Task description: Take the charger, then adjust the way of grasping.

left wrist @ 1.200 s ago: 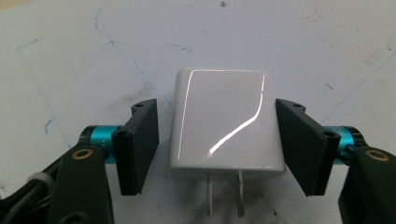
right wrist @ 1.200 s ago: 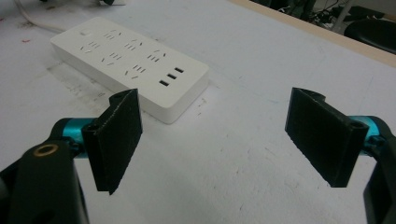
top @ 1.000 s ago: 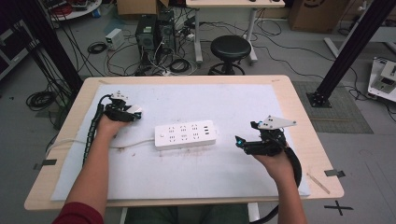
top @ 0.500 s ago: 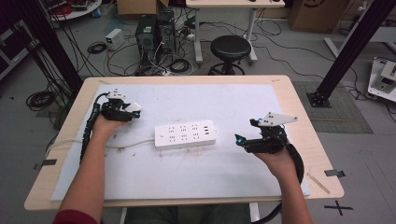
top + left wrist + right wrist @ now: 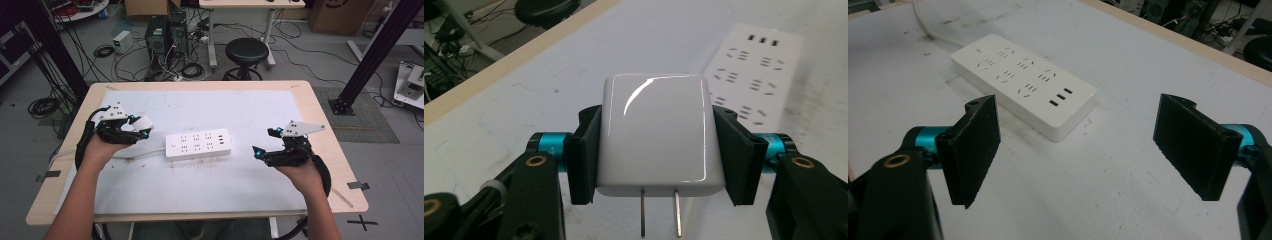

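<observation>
Left gripper (image 5: 656, 150) clamps glossy white two-prong plug adapter (image 5: 655, 132) left of white rectangular power strip (image 5: 199, 143); right gripper (image 5: 1088, 145) spread wide, empty.

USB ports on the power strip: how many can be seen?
3. They sit in a row at one end of the power strip, the end nearest the right tongs and far from its cord. The USB ports also show in the left gripper view.
</observation>
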A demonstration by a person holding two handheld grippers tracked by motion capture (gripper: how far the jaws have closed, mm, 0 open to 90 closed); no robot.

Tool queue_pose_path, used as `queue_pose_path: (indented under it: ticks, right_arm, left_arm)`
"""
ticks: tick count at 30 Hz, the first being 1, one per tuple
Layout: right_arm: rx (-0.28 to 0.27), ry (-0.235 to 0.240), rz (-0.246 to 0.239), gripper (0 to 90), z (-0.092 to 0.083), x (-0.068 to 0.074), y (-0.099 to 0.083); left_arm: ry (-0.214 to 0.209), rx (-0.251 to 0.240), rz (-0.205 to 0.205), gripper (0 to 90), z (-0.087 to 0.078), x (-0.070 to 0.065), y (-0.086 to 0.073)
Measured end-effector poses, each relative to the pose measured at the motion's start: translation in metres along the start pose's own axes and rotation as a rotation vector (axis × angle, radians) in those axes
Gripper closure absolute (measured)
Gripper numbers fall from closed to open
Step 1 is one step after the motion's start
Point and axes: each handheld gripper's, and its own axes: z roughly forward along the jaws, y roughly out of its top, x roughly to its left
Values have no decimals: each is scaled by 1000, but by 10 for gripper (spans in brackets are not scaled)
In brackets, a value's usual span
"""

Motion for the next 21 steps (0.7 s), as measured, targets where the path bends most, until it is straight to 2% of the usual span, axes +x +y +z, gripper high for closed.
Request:
queue_pose_path:
  ticks: [5,10,18,21]
  right_arm:
    - [-4,8,-12,192,0,3,0]
    - [4,27,-9,192,8,5,-2]
    - [28,57,-15,193,18,9,-3]
    - [23,77,-15,192,19,13,-2]
  left_arm:
    - [-57,-44,43,424,-9,-24,-2]
    - [-120,-78,84,424,-12,-47,-2]
    - [-155,-83,127,424,-12,-62,5]
    - [-181,-92,144,424,-7,-72,8]
